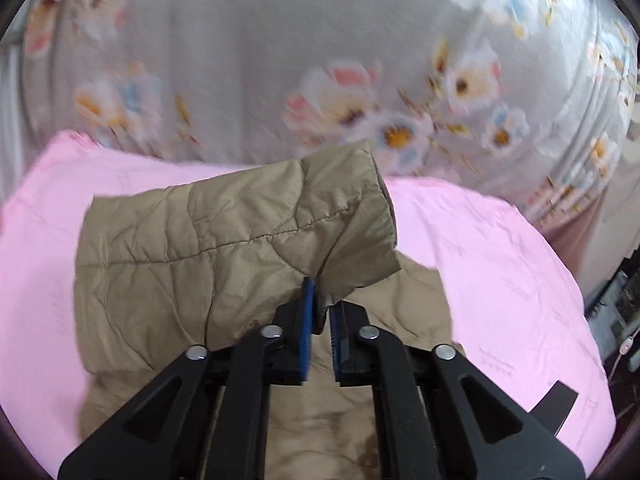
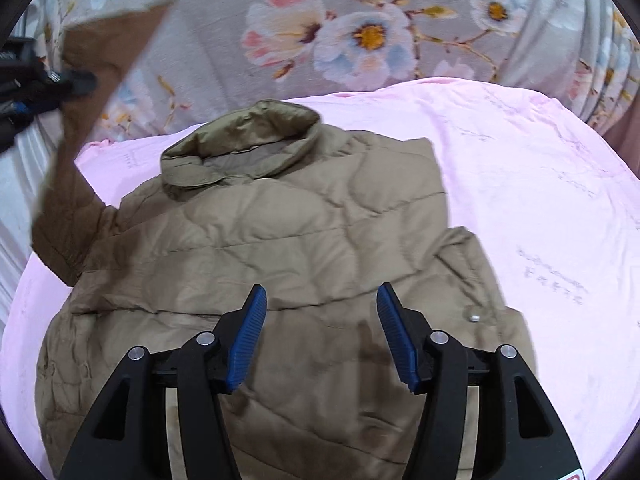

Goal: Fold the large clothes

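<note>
A tan quilted jacket point(image 2: 304, 240) lies on a pink sheet point(image 2: 540, 200), collar point(image 2: 240, 140) away from me. My left gripper point(image 1: 320, 300) is shut on the jacket's sleeve point(image 1: 240, 220) and holds it lifted above the jacket body. In the right wrist view that lifted sleeve point(image 2: 100, 80) and the left gripper point(image 2: 48, 80) show at the far left. My right gripper point(image 2: 320, 300) is open and empty, hovering over the lower middle of the jacket.
A grey floral bedspread point(image 2: 360, 32) lies beyond the pink sheet point(image 1: 500, 260). Dark clutter point(image 1: 620, 312) shows past the sheet's right edge in the left wrist view.
</note>
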Motion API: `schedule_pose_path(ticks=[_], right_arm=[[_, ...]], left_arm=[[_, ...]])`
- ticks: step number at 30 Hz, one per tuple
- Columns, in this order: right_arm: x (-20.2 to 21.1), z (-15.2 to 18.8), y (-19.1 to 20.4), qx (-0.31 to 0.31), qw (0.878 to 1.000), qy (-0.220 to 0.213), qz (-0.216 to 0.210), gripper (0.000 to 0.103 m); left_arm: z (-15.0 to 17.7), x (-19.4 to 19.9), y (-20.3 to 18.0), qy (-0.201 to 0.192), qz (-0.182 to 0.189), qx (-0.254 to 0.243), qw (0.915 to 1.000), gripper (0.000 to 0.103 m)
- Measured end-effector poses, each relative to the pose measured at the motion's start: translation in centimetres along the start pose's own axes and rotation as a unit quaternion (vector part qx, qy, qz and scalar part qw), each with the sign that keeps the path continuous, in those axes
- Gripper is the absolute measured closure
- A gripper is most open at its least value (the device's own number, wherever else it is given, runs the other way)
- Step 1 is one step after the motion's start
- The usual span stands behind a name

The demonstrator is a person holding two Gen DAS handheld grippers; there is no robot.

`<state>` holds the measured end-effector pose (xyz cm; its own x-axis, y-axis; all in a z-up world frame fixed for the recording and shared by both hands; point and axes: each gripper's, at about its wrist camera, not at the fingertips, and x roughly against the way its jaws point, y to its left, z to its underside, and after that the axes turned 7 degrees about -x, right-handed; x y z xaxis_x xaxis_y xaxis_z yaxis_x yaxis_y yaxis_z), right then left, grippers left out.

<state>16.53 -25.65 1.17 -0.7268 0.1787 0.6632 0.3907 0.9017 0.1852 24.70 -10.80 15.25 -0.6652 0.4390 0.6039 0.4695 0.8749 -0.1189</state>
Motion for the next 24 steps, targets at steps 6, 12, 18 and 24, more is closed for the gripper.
schedule_pose_path(ticks=[6,12,18,24], right_arm=[[0.6,-0.7,-3.4,-0.025,1.0,-0.006,-0.004,0.04],[-0.4,-3.0,-4.3,-0.056,0.998,0.001,-0.037,0.038],[-3.1,-4.9,-3.4,-0.067,0.997,0.019,-0.046,0.038],[-7.3,-5.7,-2.9,-0.089,0.992,0.064,-0.057,0.038]], left_arm=[[3.5,-2.2,0.9,0.027,0.041,0.063,0.9968,0.028],[5.3,-0.6,11.1,0.042,-0.012,0.141,0.989,0.026],[8.7,-0.9,22.1,0.076,-0.042,0.261,0.9614,0.026],[10.5,-1.7,25.8,0.085,-0.008,0.32,0.9435,0.026]])
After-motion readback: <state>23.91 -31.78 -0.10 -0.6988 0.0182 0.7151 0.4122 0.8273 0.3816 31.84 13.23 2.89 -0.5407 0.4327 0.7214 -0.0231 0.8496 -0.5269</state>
